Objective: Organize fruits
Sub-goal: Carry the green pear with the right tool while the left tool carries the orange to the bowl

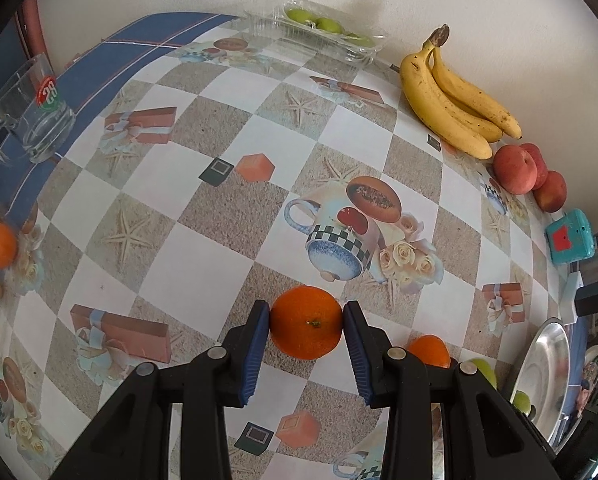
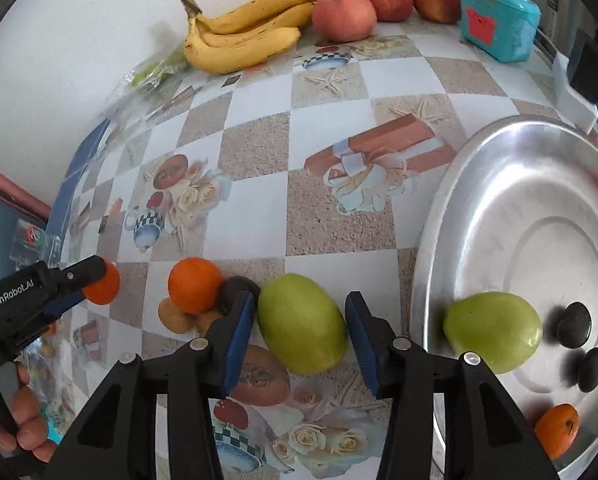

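Mug at far left, apparently no part of the sorting. Below it, a round orange shape behind clear plastic, cut by the frame edge; hard to name.

Centre of the left view: left claw clenched on an orange, both pads pressed to its sides, stem end toward the camera. Resting on the table or just above it; cannot tell which. Gripped across the middle, probably for a steady carry to the tray. Same claw in the right view reaching in from the left edge, hand partly cropped.

Further right, a second orange loose on the table, touching a dark fruit mostly hidden behind a claw finger.

Then right claw straddling a green fruit lying on the table just beside the tray. Released: left pad at the skin, right pad a sliver clear, no squeeze. Likely lined up for a lift into the tray.

On the tray: another green one, two dark pieces, and a small orange at the lower rim, part-hidden by the claw body.

Against the back wall, bananas and red fruits, untouched, probably for later.
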